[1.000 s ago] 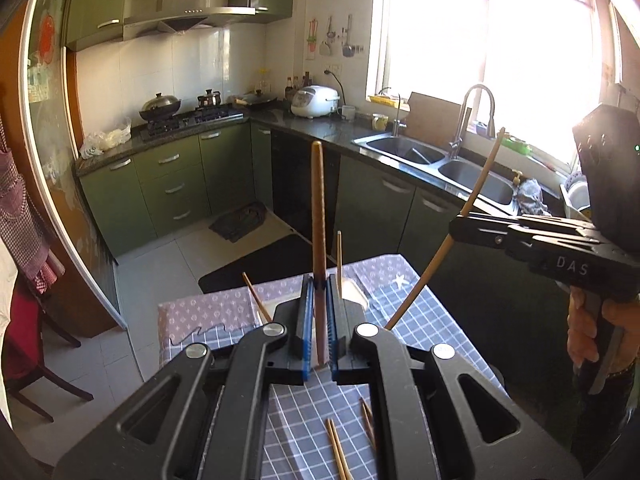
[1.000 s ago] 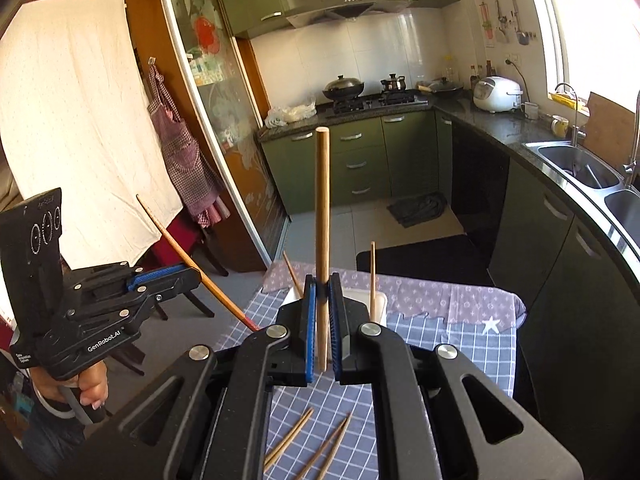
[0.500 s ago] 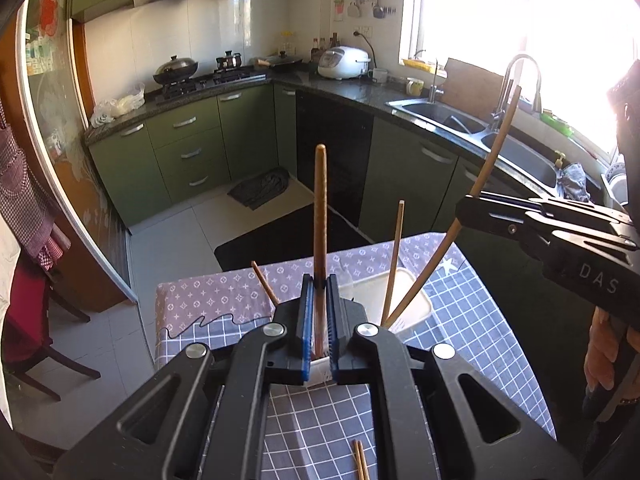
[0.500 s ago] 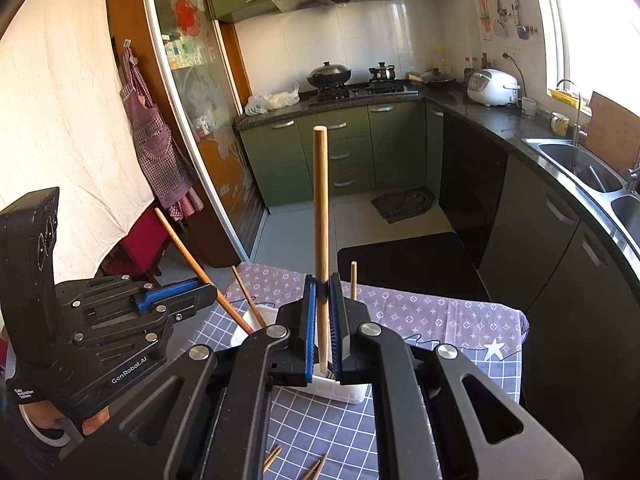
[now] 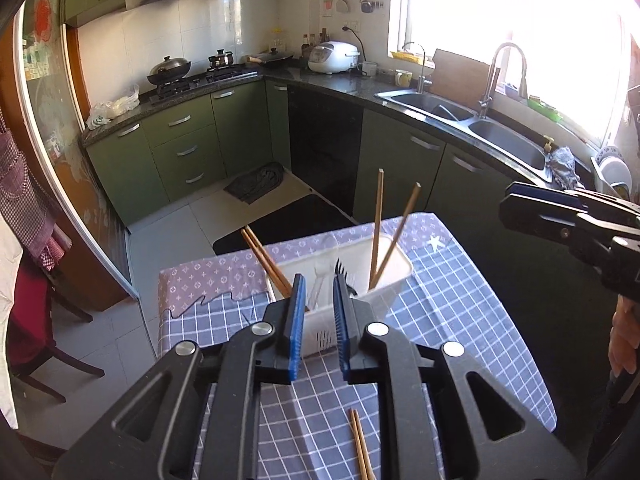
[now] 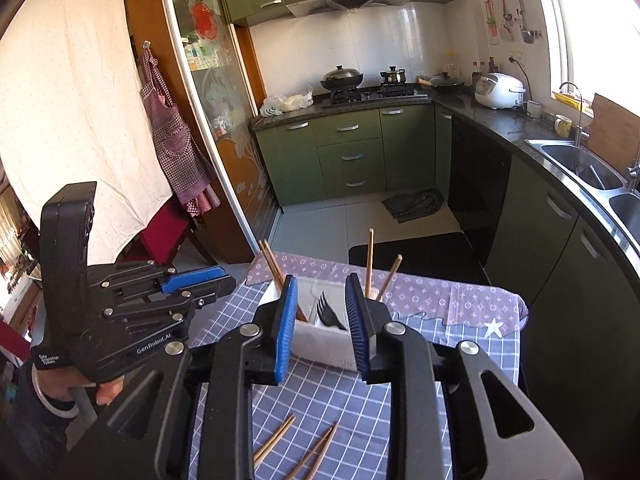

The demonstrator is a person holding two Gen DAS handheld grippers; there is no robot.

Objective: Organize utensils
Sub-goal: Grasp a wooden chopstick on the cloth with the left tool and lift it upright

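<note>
Both handheld tools hover above a white plastic slotted utensil caddy (image 5: pixel 394 276) that stands on the blue-and-white checked tablecloth (image 5: pixel 460 320) of a small table. The left gripper (image 5: pixel 319 294) points down at the caddy's near wall, its blue-padded jaws spread apart with nothing between them. The right gripper (image 6: pixel 322 300) hangs over the same caddy, jaws likewise released and empty.

Four brown wooden chopsticks stand in the caddy: a leaning pair (image 5: pixel 262 258) in the left compartment and two separate sticks (image 5: pixel 376 224) in the right. A black plastic fork (image 6: pixel 328 312) lies in the middle section. Loose wooden chopsticks (image 6: pixel 308 444) lie flat on the cloth near the grippers: three show in the right wrist view.
</note>
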